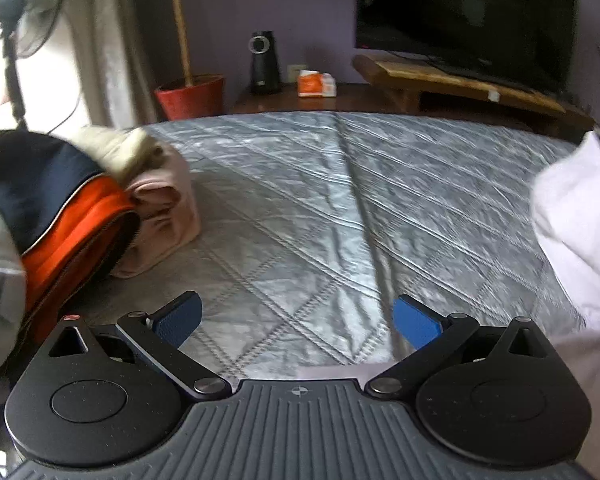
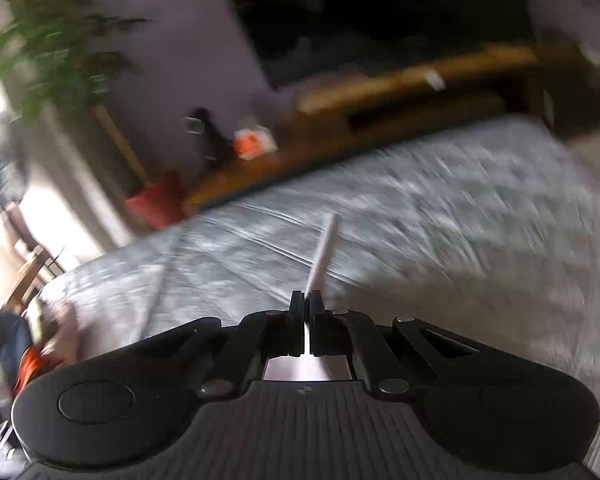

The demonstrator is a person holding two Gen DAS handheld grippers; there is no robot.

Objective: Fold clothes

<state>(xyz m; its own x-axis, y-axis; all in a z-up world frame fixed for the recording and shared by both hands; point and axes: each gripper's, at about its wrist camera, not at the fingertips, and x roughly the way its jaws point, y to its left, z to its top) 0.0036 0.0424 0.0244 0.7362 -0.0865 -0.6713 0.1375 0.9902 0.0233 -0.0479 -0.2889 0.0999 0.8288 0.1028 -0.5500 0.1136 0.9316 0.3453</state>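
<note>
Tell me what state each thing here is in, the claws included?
Left claw: open, empty, above the bed.
Right claw: shut on an edge of pale cloth.
White garment: loose, unfolded, at the right.
Pile of clothes: folded, stacked on the bedspread.
Television: off, screen dark.

The right wrist view is smeared by motion blur: the plant [image 2: 60,40] at upper left, the dark screen [image 2: 360,20] at top and the small orange item [image 2: 256,142] near the middle have no clear edges. The white cloth [image 2: 322,252] pinched in the right tongs [image 2: 307,308] shows only as a thin edge-on strip. In the left wrist view the white garment [image 1: 576,232] is cut off by the right edge, and the stacked clothes [image 1: 60,208] by the left edge.
</note>
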